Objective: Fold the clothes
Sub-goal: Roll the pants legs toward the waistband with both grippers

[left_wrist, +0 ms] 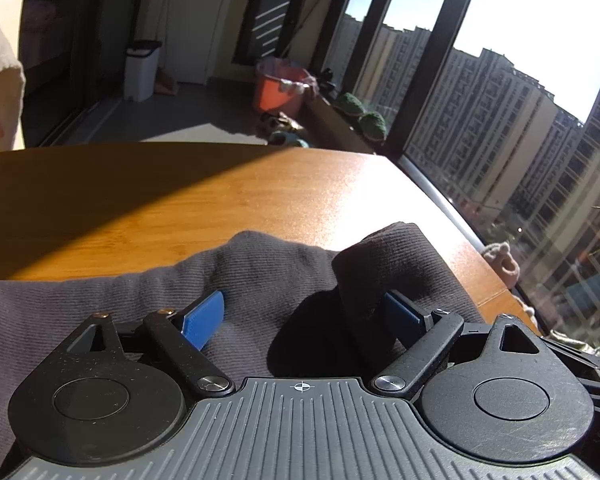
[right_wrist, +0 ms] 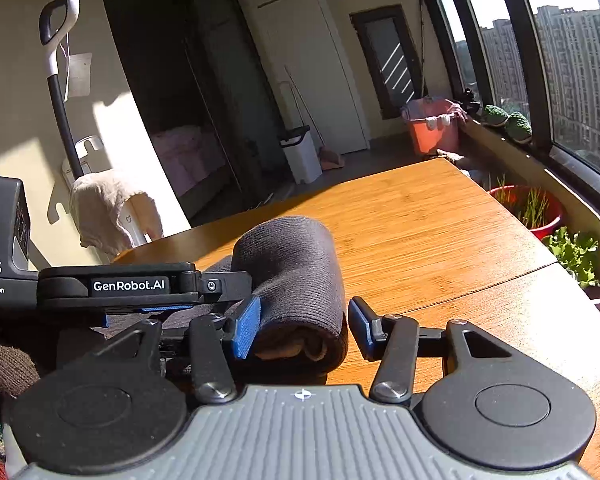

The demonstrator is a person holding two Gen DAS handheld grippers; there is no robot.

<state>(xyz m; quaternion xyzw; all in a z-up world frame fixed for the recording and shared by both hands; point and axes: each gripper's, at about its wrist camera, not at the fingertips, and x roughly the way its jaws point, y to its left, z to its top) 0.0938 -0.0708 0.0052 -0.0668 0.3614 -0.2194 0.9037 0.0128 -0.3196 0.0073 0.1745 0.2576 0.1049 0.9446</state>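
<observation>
From my remote station: the dark grey ribbed knit garment [left_wrist: 112,292] lies on the sunlit wooden desk [left_wrist: 180,196], near its window-side edge, with one part rolled or folded into a thick bundle [right_wrist: 296,280]. My left gripper [left_wrist: 300,316] sits low over the cloth with its blue pads spread wide and nothing clamped between them; a raised fold of the fabric [left_wrist: 384,264] stands against the right-hand pad [left_wrist: 400,312]. My right gripper [right_wrist: 304,328] is likewise spread apart, its jaws bracketing the end of the bundle: the left blue pad [right_wrist: 246,330] appears to touch the cloth, while the other pad [right_wrist: 360,328] stands just clear of it. The left tool's black body [right_wrist: 140,286] crosses the right wrist view beside the bundle. I judge the fold to be partly made, though the deep shadow under the raised flap leaves its layering uncertain. Risks from here: closing on only the outer layer would let the inner layers slip and the bundle unroll; the two tools, working close together, could collide; and a pull toward the window side could drag the garment over the desk edge.
</observation>
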